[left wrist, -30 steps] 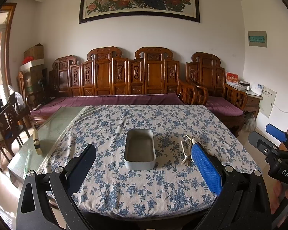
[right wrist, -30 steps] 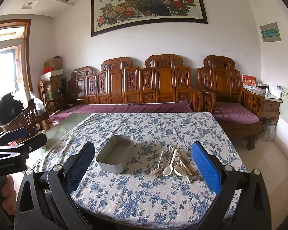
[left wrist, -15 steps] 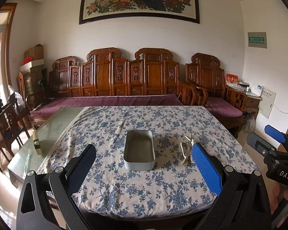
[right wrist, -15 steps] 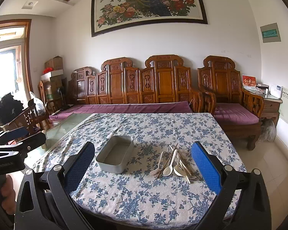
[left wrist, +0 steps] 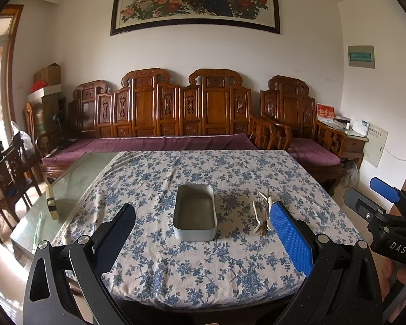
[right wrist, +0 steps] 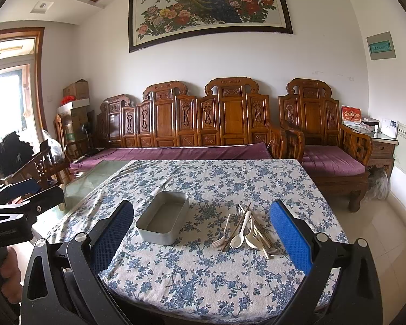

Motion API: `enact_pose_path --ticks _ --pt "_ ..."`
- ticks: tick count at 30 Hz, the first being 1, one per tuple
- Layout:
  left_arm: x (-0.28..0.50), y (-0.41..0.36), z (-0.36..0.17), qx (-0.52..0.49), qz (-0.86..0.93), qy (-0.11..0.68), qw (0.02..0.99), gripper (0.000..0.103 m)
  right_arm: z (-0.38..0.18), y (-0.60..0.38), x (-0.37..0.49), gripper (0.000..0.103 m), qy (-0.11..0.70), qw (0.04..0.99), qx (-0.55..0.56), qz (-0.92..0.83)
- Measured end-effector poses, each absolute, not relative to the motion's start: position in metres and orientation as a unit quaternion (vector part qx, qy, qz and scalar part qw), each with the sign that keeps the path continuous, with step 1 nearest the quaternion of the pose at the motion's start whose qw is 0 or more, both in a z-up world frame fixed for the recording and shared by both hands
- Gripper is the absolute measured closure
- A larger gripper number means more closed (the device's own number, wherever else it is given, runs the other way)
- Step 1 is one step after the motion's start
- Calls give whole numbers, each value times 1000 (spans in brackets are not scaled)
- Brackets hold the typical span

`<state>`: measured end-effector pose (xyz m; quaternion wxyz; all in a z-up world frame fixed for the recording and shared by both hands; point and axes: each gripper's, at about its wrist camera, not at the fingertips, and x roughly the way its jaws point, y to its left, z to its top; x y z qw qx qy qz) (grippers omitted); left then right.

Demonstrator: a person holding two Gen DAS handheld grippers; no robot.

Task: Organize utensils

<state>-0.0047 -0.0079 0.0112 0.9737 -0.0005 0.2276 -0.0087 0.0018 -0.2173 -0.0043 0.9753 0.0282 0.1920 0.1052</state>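
A carved wooden sofa with purple cushions lines the far wall under a peacock painting, and in front of it stands the counter (right wrist: 192, 279) under a blue-flowered cloth. In the left wrist view, the left hand-held gripper (left wrist: 203, 241) hangs at the near edge, jaws spread wide and holding nothing. The empty metal tray (left wrist: 195, 215) lies dead ahead of it at 12 o'clock, its long axis running away from the camera. In the right wrist view, the right hand-held gripper (right wrist: 201, 239) also stands wide open and empty. The tray sits at about 11 o'clock from it, and the pile of utensils (right wrist: 246, 230) lies just past 12, handles running roughly toward and away from it. The pile is right of the tray and apart from it, so the right gripper looks nearer and better aligned for the first pick.
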Motion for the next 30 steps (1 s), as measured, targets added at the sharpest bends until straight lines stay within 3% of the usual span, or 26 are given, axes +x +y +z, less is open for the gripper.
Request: enact_pose_path --ticks 30 --pt "-5 -13 12 1 -16 238 971 6 -4 -219 2 2 196 975 27 103"
